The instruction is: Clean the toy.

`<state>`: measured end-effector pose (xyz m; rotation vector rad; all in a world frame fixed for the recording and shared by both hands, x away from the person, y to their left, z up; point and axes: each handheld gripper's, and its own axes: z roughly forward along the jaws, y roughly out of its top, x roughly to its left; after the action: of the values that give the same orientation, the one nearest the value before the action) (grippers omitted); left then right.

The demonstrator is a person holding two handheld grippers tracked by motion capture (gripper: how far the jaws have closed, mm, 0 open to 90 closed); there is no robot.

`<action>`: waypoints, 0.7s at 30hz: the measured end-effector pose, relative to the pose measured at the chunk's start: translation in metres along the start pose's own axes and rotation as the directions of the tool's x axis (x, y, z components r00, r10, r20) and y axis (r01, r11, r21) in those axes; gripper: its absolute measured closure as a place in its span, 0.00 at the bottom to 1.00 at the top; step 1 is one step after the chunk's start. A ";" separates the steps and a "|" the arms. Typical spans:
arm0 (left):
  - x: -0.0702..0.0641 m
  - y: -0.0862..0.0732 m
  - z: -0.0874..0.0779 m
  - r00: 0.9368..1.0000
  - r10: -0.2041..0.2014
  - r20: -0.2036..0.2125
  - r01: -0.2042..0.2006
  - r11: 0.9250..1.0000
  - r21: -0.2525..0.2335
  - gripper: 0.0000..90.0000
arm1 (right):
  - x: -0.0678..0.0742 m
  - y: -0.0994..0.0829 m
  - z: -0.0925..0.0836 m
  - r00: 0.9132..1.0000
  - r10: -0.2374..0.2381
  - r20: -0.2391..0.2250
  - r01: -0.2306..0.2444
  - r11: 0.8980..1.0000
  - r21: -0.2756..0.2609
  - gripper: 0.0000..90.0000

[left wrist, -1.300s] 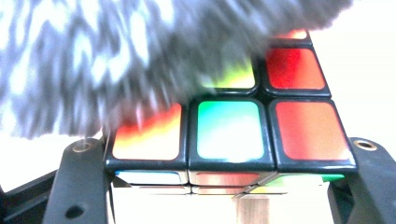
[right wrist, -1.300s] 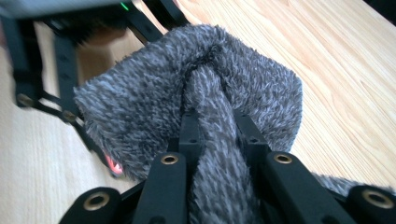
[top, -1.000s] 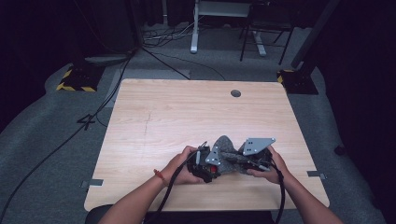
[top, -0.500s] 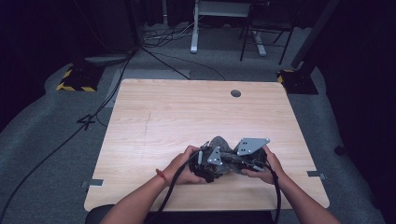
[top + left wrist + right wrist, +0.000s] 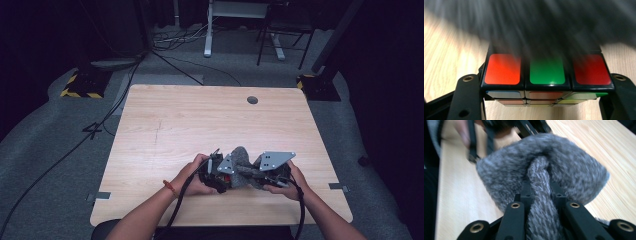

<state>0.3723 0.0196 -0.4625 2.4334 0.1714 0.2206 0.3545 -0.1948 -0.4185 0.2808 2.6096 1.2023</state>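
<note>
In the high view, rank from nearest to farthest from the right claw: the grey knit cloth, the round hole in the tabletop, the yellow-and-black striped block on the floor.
1. Grey knit cloth: pinched in the right claw.
2. Round hole: far side of the table, straight ahead.
3. Striped block: on the floor, past the far left corner.

no words, brands or labels can be read anywhere. the one mark is on the grey floor (image 5: 60,165) left of the worktop (image 5: 200,125): dark tape (image 5: 95,129) laid in a shape that may be a figure 4.
</note>
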 end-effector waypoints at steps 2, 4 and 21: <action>-0.003 0.003 0.003 1.000 0.004 0.019 -0.004 1.000 -0.003 0.38 | 0.006 0.007 0.003 1.000 -0.015 -0.019 0.015 1.000 -0.012 0.86; -0.007 0.006 0.006 0.999 0.017 0.032 -0.017 1.000 0.000 0.38 | 0.011 0.013 0.008 0.999 -0.031 -0.034 0.030 0.999 -0.017 0.86; -0.006 0.003 -0.010 1.000 0.018 0.020 -0.018 0.999 -0.038 0.38 | -0.023 -0.020 0.002 0.994 0.092 0.065 -0.094 0.995 0.022 0.86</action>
<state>0.3641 0.0225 -0.4533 2.3991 0.1348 0.2048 0.3757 -0.2130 -0.4316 0.4427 2.5829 1.1709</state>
